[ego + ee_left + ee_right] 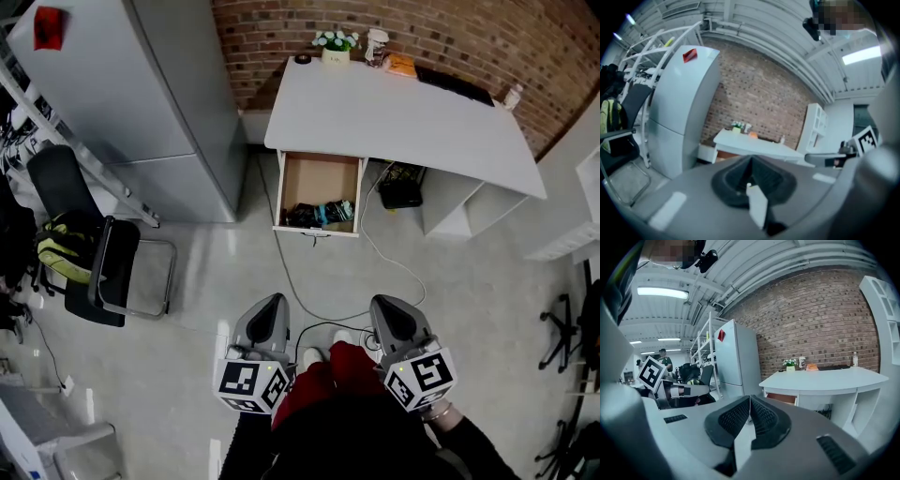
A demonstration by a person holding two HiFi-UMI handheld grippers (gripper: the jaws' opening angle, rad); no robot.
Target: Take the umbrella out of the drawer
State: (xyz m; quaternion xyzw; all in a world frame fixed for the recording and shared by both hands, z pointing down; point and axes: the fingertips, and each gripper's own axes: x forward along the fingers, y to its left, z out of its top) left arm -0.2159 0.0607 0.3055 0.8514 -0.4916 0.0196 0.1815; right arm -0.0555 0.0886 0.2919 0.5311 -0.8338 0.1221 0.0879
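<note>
- Well ahead of both sets of fingertips, in the head view, the drawer (pixel 319 178) stands pulled open at the front edge of the white desk (pixel 394 112). Dark and teal contents (pixel 302 217) lie at the drawer end nearest the fingers. I judge the umbrella (pixel 328 213) to be among them, but its outline cannot be singled out.
- The left gripper (pixel 274 300) and right gripper (pixel 382 302) are held side by side, well apart from the drawer and pointing toward it. A cable (pixel 309 302) crosses the floor between the fingertips and the drawer. A chair (pixel 103 267) stands far to the left of the left fingers.
- Left gripper view: the jaws are pressed together with nothing between them. The desk (pixel 754 145) lies straight beyond the fingertips, a grey cabinet (pixel 679 112) is to their left, and the right gripper (pixel 834 159) is off to their right.
- Right gripper view: the jaws are likewise together and empty. The open drawer (pixel 780 398) shows just right of the fingertips and far beyond them, under the desk (pixel 825 380). The left gripper (pixel 670 392) is off to their left.
- Risk: fingers that reach the drawer unopened would push the contents about rather than grip anything.
- Risk: the clutter could cause a wrong pick, or the umbrella could snag on its neighbours and drag them out.
- Risk: the cable lies on the approach path and could catch a foot.
</note>
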